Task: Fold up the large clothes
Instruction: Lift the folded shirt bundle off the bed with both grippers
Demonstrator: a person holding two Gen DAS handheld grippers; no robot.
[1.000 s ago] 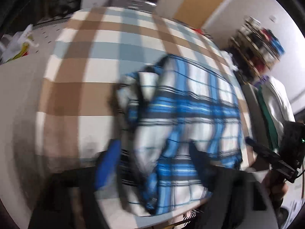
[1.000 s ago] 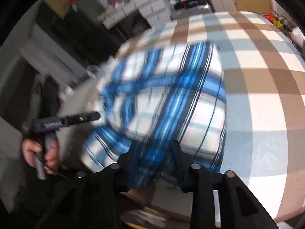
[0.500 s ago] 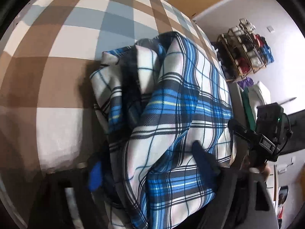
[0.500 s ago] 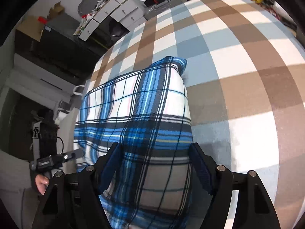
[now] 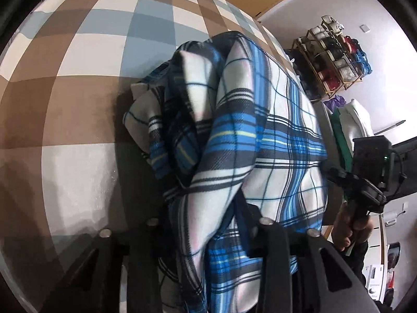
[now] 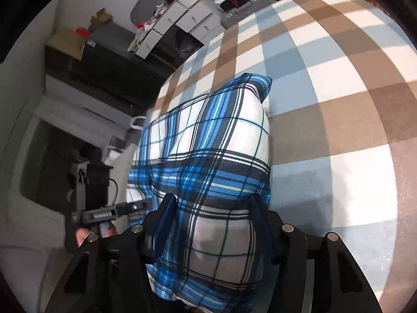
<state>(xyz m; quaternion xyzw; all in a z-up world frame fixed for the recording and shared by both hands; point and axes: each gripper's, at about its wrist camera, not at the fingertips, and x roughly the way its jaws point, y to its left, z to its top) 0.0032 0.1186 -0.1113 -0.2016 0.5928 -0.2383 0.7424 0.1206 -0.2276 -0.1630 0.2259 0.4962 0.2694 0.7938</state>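
- The left gripper [image 5: 206,232], black with dark blue pads, has a thick bunched fold of the blue, white and black plaid flannel garment [image 5: 260,135] between its fingers; its jaws are closing on the cloth, which fills the gap and spills over the near edge.
- The right gripper [image 6: 211,221], of the same black build with blue pads, straddles the other end of the plaid garment [image 6: 208,156]; its jaws are closing too, with cloth bulging between them, and both pads lie against the fabric.
- The garment is a rumpled, partly folded bundle lying on the brown, pale blue and white checked bedcover [image 5: 86,99], near the edge closest to the person, with one pointed corner towards the middle of the bed.
- Seen from the left wrist, the person's right hand [image 5: 349,229] grips the handle of the other tool just beyond the bundle.
- Farther off stands a wooden rack [image 5: 333,60] of rolled items against a white wall.
- From the right wrist, white cardboard boxes [image 6: 182,20] sit stacked on dark furniture past the bed's far side.
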